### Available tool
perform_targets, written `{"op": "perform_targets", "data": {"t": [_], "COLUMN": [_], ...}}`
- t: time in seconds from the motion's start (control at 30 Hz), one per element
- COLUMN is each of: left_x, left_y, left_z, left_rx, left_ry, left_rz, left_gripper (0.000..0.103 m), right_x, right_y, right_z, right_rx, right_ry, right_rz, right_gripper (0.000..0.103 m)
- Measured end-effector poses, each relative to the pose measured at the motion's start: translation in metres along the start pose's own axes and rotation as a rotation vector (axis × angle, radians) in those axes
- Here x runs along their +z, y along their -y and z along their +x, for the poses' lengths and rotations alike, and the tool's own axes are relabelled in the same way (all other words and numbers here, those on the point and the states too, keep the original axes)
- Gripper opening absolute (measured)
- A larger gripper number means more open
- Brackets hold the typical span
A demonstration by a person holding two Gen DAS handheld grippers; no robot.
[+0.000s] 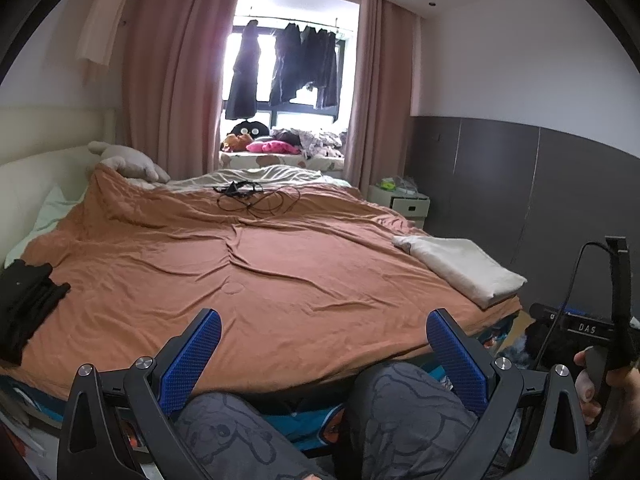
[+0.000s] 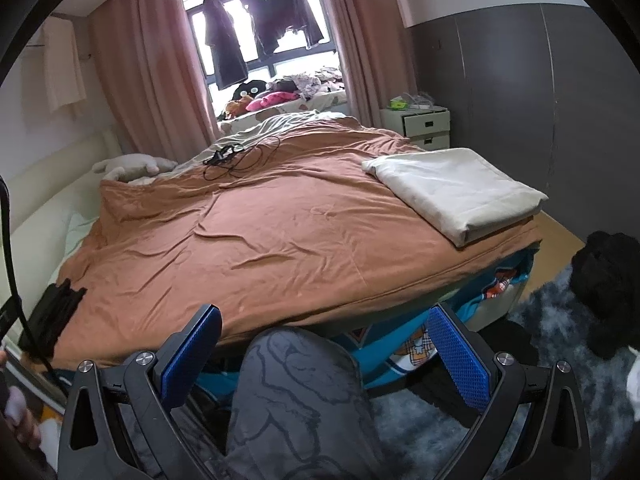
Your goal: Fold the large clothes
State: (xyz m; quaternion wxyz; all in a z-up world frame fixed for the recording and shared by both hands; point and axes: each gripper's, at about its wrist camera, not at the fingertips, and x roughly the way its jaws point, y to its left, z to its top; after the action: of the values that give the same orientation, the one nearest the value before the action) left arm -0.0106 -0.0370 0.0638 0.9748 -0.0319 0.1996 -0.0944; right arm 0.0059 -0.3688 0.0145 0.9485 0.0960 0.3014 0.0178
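Observation:
A folded cream cloth [image 1: 464,270] lies on the right edge of the bed; it also shows in the right wrist view [image 2: 456,194]. A folded black garment [image 1: 26,304] lies at the bed's left edge and shows in the right wrist view too [image 2: 52,318]. A black fluffy garment [image 2: 608,284] lies on the floor rug to the right. My left gripper [image 1: 324,354] is open and empty, held above my knees before the bed. My right gripper [image 2: 324,354] is open and empty, low by the bed's foot.
The bed has an orange-brown cover [image 1: 240,264] with a tangle of black cable [image 1: 250,196] near its far end. A plush toy [image 1: 128,160] lies at the headboard. A white nightstand [image 2: 426,128] stands far right. A grey shaggy rug [image 2: 560,360] covers the floor.

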Motion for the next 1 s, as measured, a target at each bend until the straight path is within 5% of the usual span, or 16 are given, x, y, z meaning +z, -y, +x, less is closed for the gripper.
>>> {"op": "perform_targets", "data": {"t": [1.0], "left_x": [-0.0003], "left_y": [0.0002], "left_z": [-0.0019], "left_rx": [-0.008], "left_ry": [0.002], "left_rz": [-0.008], "left_gripper": [0.103], "right_x": [-0.0019], "right_y": [-0.0009], "right_z": [-0.0039], "right_rx": [-0.016], "right_ry": [0.017], "right_rz": [0.005], "right_gripper": [0.103]}}
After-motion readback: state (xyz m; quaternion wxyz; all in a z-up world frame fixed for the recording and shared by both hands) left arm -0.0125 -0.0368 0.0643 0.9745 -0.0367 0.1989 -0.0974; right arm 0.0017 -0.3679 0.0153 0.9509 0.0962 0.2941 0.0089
